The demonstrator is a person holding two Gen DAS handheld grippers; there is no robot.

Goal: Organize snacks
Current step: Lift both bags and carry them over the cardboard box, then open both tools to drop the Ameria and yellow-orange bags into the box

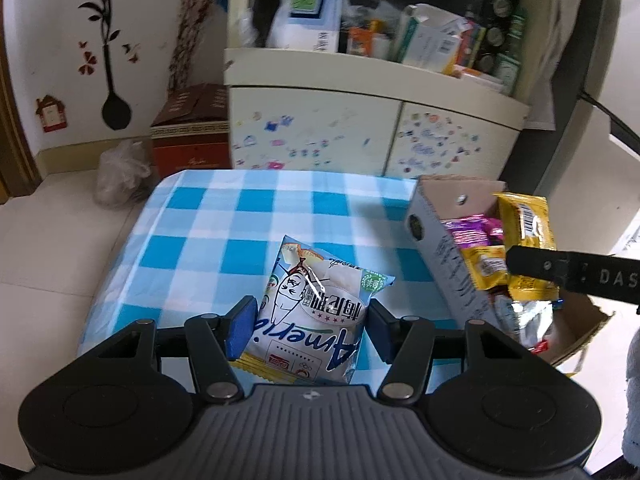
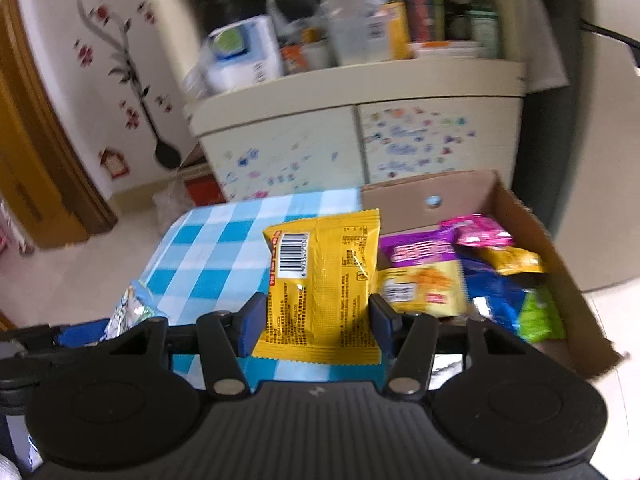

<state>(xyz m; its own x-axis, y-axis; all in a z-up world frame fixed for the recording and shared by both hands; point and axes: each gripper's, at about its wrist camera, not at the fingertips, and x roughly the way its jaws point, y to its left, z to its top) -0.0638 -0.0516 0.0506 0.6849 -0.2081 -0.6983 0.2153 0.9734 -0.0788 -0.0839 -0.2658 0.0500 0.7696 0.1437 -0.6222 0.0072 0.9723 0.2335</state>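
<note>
Left wrist view: the left gripper (image 1: 308,322) is clamped on a white-and-blue snack packet (image 1: 316,308), held above the blue checked tablecloth (image 1: 224,232). In the right wrist view, a yellow snack packet (image 2: 320,288) is pinched by the right gripper (image 2: 314,324), beside the cardboard box (image 2: 552,248) of snacks.

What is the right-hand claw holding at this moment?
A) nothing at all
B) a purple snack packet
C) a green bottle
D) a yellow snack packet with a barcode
D: in the right wrist view the right claw is shut on the yellow snack packet, its barcode facing the camera, beside the cardboard box.
</note>
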